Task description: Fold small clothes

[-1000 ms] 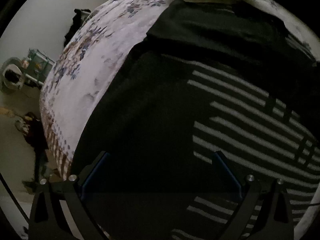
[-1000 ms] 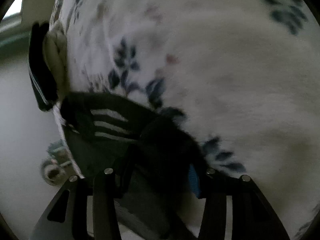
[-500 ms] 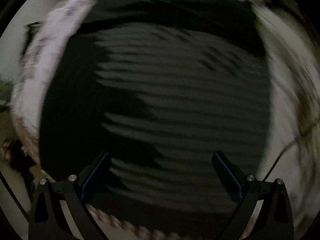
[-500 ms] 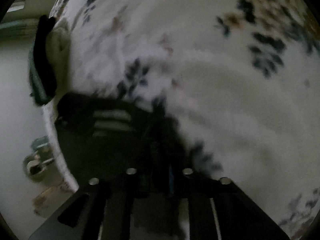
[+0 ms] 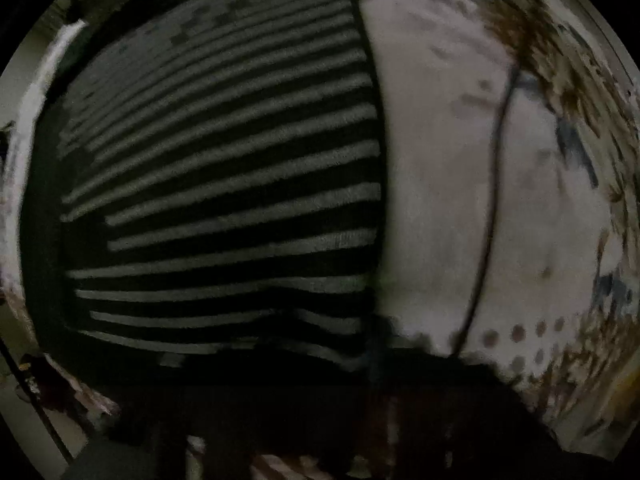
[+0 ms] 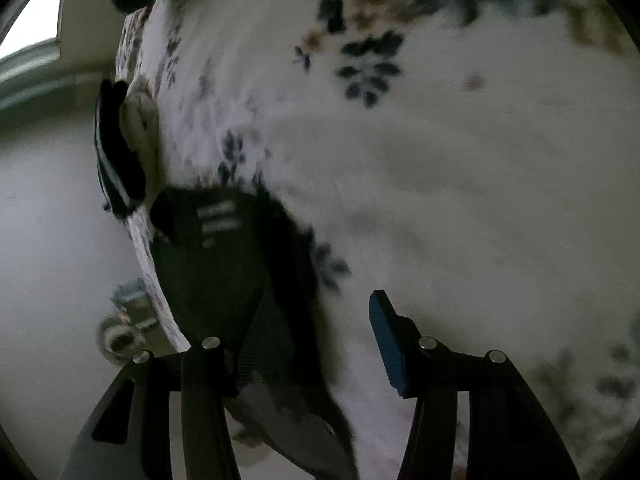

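Bed surface covered by a white floral sheet (image 6: pixel 460 200) with dark blue leaf sprigs and some brownish flowers; soft, lightly rippled fabric. In the left wrist view the same sheet (image 5: pixel 440 184) shows a dotted border and brown print toward the right edge, and a thin dark cord (image 5: pixel 490 200) curves across it. Pale plain floor (image 6: pixel 48 240) beside the bed, a bright window corner top left, small blurry clutter (image 6: pixel 128 316) on the floor, details not readable

Task garment: a dark striped garment (image 5: pixel 224 184), black knit with pale grey horizontal stripes, lies flat on the sheet and fills the left half of the left wrist view; its right edge runs straight down. Right wrist view shows the same garment (image 6: pixel 232 264) at the bed's left edge, partly draped over the side, mostly dark with a small striped patch. A second folded pile (image 6: pixel 120 152), dark with a cream piece, sits at the bed edge just beyond it

Left gripper: lost in the dark blurred bottom of its view, fingers together, having just been closing; whether cloth is caught between them can't be told. Right gripper (image 6: pixel 316 344): fingers apart, blue pad (image 6: pixel 386 340) visible, jaws have just been opening, nothing pressed, dark cloth lies under the left finger

No readable writing or labels
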Motion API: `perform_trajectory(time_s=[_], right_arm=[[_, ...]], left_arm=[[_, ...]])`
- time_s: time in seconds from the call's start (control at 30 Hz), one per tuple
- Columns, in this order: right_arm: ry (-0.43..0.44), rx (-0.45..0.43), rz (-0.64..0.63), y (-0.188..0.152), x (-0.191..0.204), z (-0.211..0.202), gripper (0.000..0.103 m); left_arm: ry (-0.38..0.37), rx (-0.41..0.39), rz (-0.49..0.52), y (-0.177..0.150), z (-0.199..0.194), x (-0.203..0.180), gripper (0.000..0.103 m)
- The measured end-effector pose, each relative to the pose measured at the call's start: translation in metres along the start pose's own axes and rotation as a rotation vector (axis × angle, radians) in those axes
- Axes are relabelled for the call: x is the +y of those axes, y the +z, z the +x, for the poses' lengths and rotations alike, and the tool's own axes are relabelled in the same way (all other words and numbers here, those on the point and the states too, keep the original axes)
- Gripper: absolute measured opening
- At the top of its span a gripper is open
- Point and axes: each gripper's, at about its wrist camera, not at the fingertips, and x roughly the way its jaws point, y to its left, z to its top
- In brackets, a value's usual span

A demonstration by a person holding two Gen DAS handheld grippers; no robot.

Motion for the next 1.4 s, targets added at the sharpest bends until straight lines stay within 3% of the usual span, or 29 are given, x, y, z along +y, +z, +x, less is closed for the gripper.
perform_trajectory(time_s=[0.17, 0.2, 0.23, 0.43, 0.57, 0.83, 1.13, 1.4], right_arm=[[0.106, 0.057, 0.037, 0.025, 0.011, 0.058, 0.054], [0.099, 0.053, 0.009, 0.025, 0.017, 0.062, 0.046], [0.066, 0.025, -0.025, 0.025, 0.024, 0.065, 0.009], [-0.183, -0.096, -0.128, 0.019, 0.062, 0.061, 0.007], [-0.202, -0.100, -0.076, 0.023, 0.063, 0.064, 0.007], [-0.205, -0.065, -0.092, 0.011, 0.099, 0.036, 0.007], [-0.259, -0.099, -0.218, -0.025, 0.219, 0.011, 0.007], [-0.270, -0.163, -0.272, -0.065, 0.342, 0.028, 0.007]], left_arm=[[0.005, -0.030, 0.024, -0.005, -0.015, -0.001, 0.004], [0.011, -0.035, 0.036, -0.004, -0.019, -0.002, 0.004], [0.011, -0.038, 0.037, -0.004, -0.022, -0.002, 0.004], [-0.046, -0.051, 0.072, -0.002, -0.044, -0.018, 0.003], [-0.062, -0.051, 0.047, 0.011, -0.053, -0.017, 0.003], [-0.088, -0.134, -0.135, 0.023, -0.105, 0.071, 0.003], [-0.097, -0.249, -0.282, -0.016, -0.171, 0.177, 0.003], [-0.142, -0.257, -0.430, -0.058, -0.153, 0.294, 0.003]])
